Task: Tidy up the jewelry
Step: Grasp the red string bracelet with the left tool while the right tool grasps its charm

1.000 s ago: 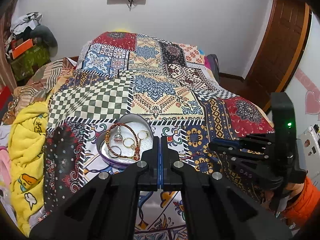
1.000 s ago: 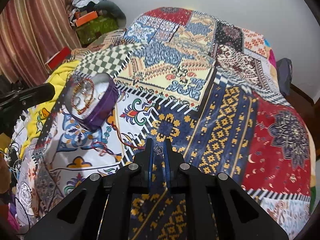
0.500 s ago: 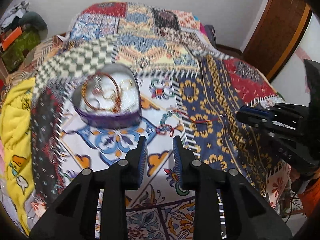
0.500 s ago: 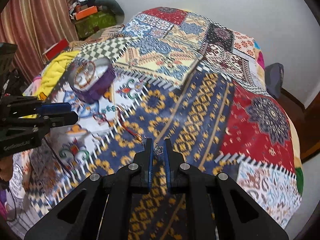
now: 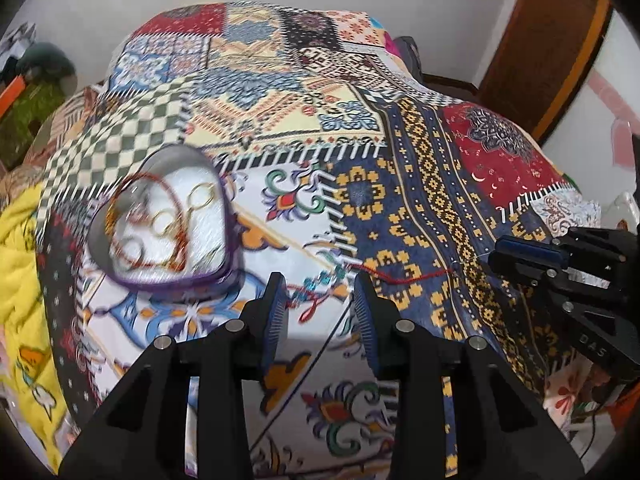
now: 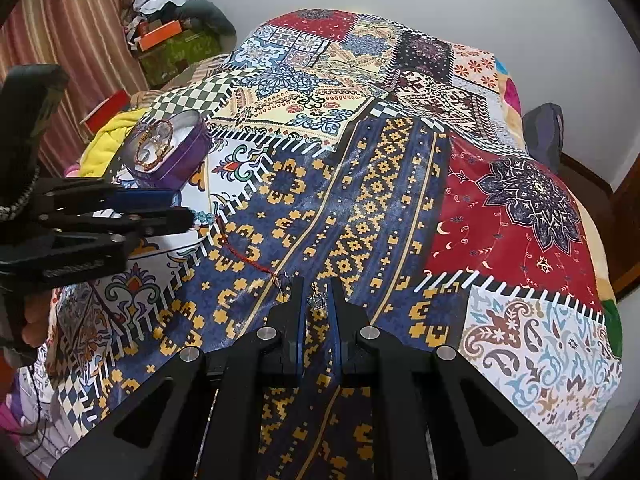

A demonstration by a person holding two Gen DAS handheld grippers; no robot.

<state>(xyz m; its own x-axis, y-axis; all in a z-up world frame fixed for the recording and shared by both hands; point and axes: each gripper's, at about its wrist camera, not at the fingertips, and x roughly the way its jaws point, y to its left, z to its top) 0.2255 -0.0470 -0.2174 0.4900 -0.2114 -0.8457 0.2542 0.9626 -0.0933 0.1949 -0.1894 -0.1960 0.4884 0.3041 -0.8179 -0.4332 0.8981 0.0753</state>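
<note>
**Bracelet stretched between grippers; tin to the left**

Red-cord bracelet with turquoise beads [image 5: 362, 274] lies on the patchwork bedspread [image 5: 420, 184], long axis running left–right. Beaded end sits just ahead of the left gripper [image 5: 320, 300], jaws spread, empty. Right gripper [image 6: 317, 300] pinches a small silver charm [image 6: 316, 301] at the cord's far end. Heart-shaped purple tin [image 5: 160, 220] lies left of the beads, nearer the left gripper. Count: one loose bracelet, one tin; rings inside are too blurred to count.

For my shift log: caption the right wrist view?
Right gripper pinches a crown charm above the patchwork bedspread.
</note>
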